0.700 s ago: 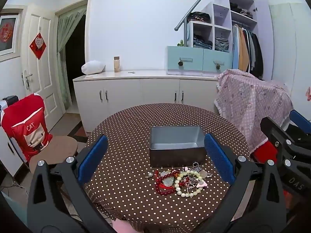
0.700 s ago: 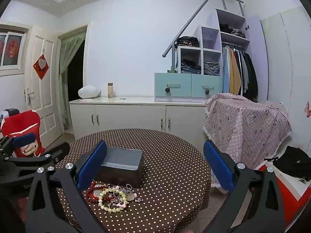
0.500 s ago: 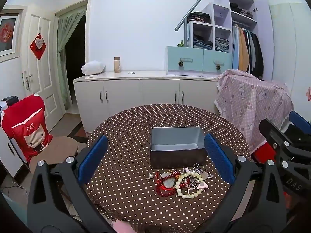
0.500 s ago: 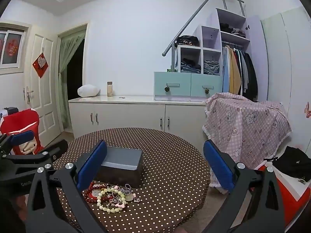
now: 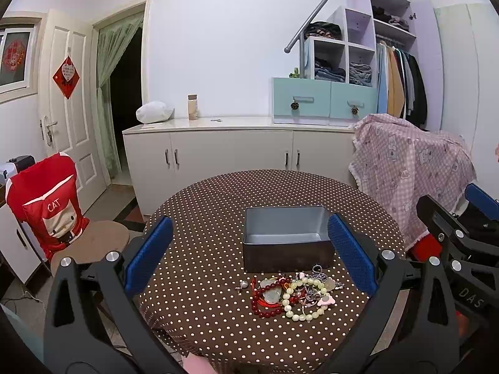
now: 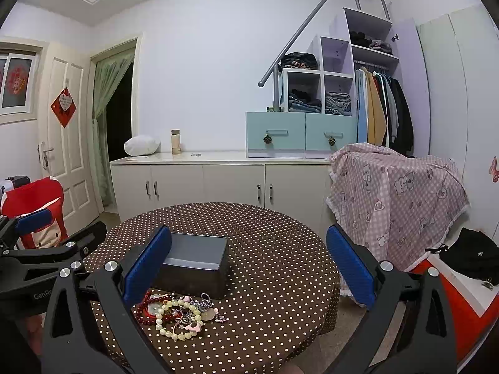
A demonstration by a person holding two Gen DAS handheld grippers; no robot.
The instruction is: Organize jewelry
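Left gripper point(image 5: 249, 258) and right gripper point(image 6: 248, 261), fingers spread wide and empty, unchanged since the earlier frame; jewelry pile point(image 5: 291, 296) just below the left fingers' gap, touching the grey box point(image 5: 285, 238); dotted surface point(image 6: 274, 249) bare rightward to its edge.

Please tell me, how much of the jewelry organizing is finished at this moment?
Nothing looks done yet: the grey rectangular metal box appears empty. Nothing is in hand either; the left gripper and the right gripper are both open and away from the jewelry. Left to do: the whole tangled heap of bead bracelets and chains, lying on the brown polka-dot tablecloth in front of the box.
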